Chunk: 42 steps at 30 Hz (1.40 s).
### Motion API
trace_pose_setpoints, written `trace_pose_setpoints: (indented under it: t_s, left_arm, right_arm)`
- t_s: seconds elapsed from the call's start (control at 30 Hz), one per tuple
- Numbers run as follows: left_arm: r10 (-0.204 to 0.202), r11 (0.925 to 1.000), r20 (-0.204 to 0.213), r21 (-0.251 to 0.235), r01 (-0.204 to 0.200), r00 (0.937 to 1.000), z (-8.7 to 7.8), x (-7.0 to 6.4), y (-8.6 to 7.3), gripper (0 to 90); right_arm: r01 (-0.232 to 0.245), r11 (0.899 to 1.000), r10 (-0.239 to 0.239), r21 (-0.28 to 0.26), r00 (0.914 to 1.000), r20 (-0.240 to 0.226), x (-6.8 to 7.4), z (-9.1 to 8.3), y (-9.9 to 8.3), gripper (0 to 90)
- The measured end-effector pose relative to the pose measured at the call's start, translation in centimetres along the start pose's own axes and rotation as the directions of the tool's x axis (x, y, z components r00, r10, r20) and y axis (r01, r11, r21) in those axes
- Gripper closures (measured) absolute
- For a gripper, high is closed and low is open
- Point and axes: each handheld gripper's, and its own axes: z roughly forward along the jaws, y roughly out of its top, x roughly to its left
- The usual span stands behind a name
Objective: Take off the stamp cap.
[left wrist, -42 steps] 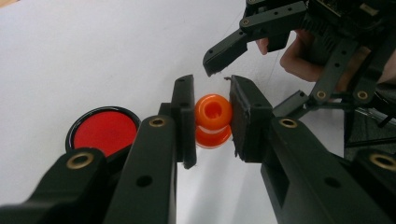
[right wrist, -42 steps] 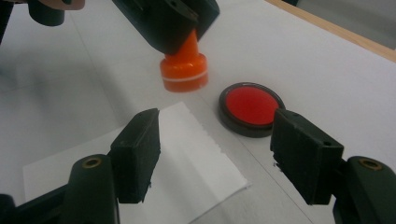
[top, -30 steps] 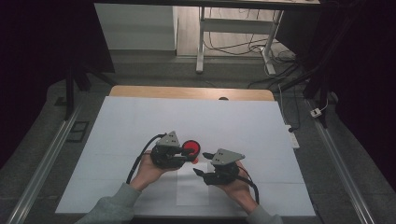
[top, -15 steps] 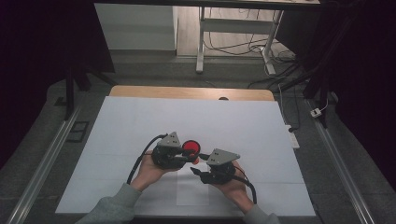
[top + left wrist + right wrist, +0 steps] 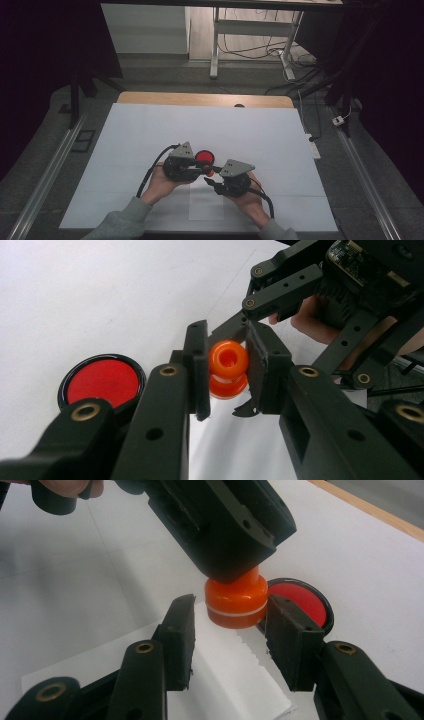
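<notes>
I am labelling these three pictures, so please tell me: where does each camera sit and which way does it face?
High view: above the person's side, looking forward and down at the white table; forearms and both hands show.
Left gripper view: on the left gripper, looking along its jaws, shut on the orange piece.
Right gripper view: on the right gripper, jaws open around that piece.
Shared: the orange piece and the red disc.

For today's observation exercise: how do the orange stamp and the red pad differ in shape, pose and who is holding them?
The orange stamp is a waisted knob standing upright; the red pad is a flat black-rimmed disc. The stamp is clamped by the left gripper with the right gripper open around its base; the pad lies free on the table. Both are round and warm-coloured.
</notes>
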Motion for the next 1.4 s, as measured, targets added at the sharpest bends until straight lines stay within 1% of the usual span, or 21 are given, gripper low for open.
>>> trace_pose_setpoints:
  t_s: [0.17, 0.27, 0.3, 0.43, 0.7, 0.9, 1.17, 1.4]
  left_arm:
    - [0.002, 1.0, 0.0, -0.003, -0.002, 1.0, 0.07, -0.11, 0.0, 72.3]
    - [0.004, 1.0, 0.0, -0.002, -0.004, 1.0, 0.12, -0.13, 0.0, 72.3]
    - [0.004, 1.0, 0.001, -0.002, -0.004, 1.0, 0.11, -0.13, 0.0, 72.2]
    - [0.002, 1.0, -0.001, -0.008, -0.002, 1.0, 0.01, -0.1, 0.0, 72.3]
    - [0.003, 1.0, -0.003, -0.008, -0.003, 1.0, 0.03, -0.14, 0.0, 72.2]
    - [0.002, 0.9999, -0.005, -0.015, -0.002, 1.0, -0.01, -0.16, -0.01, 72.3]
    - [0.006, 0.9998, -0.01, -0.019, -0.007, 0.9999, -0.05, -0.22, -0.01, 72.5]
    - [0.001, 0.9999, -0.009, -0.016, -0.001, 1.0, -0.02, -0.22, -0.06, 72.6]
  right_arm:
    - [-0.001, 1.0, 0.001, -0.001, 1.0, 0.002, -0.02, -0.01, 0.04, 56.7]
    - [-0.008, 1.0, 0.008, -0.004, 1.0, 0.005, 0.01, 0.01, 0.03, 58.2]
    - [-0.011, 1.0, 0.011, -0.003, 0.9999, 0.008, -0.01, 0.01, 0.01, 60.4]
    - [-0.018, 1.0, 0.019, -0.004, 0.9998, 0.004, -0.1, -0.01, -0.02, 62.4]
    - [-0.016, 1.0, 0.016, -0.001, 0.9999, 0.004, -0.11, -0.02, -0.03, 63.5]
    - [-0.018, 1.0, 0.018, -0.004, 0.9998, 0.013, -0.03, -0.09, -0.03, 64.3]
    - [-0.007, 1.0, 0.008, -0.015, 0.9995, 0.029, 0.12, -0.15, -0.11, 64.6]
    - [-0.004, 1.0, 0.004, -0.019, 0.9994, 0.034, 0.22, -0.1, -0.23, 64.8]
